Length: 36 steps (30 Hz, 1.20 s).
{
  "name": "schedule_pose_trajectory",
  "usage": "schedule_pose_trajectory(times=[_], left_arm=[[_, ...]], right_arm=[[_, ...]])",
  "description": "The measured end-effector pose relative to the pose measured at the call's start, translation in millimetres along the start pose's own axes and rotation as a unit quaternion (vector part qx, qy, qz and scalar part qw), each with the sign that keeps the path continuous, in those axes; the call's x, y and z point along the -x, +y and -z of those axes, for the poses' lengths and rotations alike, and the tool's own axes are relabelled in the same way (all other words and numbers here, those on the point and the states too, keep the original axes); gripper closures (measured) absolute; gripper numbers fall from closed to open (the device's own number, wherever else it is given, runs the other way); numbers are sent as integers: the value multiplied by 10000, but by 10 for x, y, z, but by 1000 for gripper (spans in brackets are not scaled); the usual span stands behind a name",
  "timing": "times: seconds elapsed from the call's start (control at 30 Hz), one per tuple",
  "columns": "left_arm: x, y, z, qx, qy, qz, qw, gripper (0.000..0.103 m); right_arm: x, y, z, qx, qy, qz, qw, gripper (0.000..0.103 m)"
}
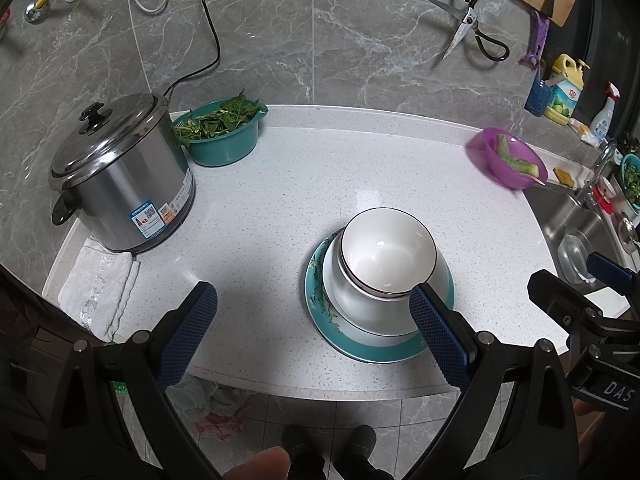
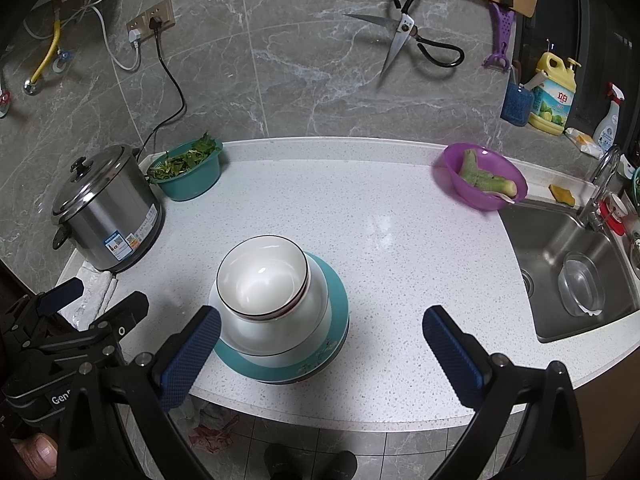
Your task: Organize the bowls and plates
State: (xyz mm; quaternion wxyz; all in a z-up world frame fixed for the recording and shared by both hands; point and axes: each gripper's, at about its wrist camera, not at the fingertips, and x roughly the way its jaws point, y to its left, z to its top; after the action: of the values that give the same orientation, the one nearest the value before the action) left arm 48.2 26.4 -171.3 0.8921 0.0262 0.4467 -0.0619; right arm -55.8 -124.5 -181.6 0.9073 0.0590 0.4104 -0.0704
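White bowls with dark rims (image 1: 387, 256) (image 2: 262, 278) are nested in a stack on a white plate, which rests on a teal-rimmed plate (image 1: 320, 312) (image 2: 338, 300) near the counter's front edge. My left gripper (image 1: 314, 294) is open above the front edge; its right finger (image 1: 438, 334) overlaps the stack's right side in view, the left finger stands well clear. My right gripper (image 2: 322, 320) is open too, its left finger (image 2: 192, 356) beside the stack's left side. Each gripper shows at the edge of the other's view.
A steel rice cooker (image 1: 120, 176) and a folded white cloth (image 1: 98, 290) sit at the left. A teal bowl of greens (image 1: 222, 132) stands behind. A purple bowl with cut vegetable (image 2: 484, 178) sits beside the sink (image 2: 568, 264). Scissors (image 2: 404, 36) hang on the wall.
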Motion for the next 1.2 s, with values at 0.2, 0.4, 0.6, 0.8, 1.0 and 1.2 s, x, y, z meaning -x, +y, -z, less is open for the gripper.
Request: schedule_pose_trajectory(times=[0.2, 0.4, 0.6, 0.8, 1.0, 1.2], left_arm=[[-3, 2, -8, -1, 8, -6, 10000, 5], [-16, -9, -7, -1, -2, -16, 10000, 5], [-10, -23, -5, -4, -48, -51, 10000, 5], [-8, -20, -2, 7, -82, -27, 10000, 5], [-7, -17, 0, 32, -68, -43, 10000, 5], [-10, -18, -9, 38, -72, -78, 9999, 5]], right_arm=[[-23, -13, -6, 4, 11, -5, 10000, 0], [-47, -23, 4, 17, 26, -5, 10000, 0], [-71, -49, 19, 31, 53, -22, 10000, 0], [-82, -58, 5, 47, 61, -32, 10000, 0], [-85, -60, -2, 56, 66, -40, 10000, 0], [-89, -70, 2, 61, 81, -45, 9999, 0]])
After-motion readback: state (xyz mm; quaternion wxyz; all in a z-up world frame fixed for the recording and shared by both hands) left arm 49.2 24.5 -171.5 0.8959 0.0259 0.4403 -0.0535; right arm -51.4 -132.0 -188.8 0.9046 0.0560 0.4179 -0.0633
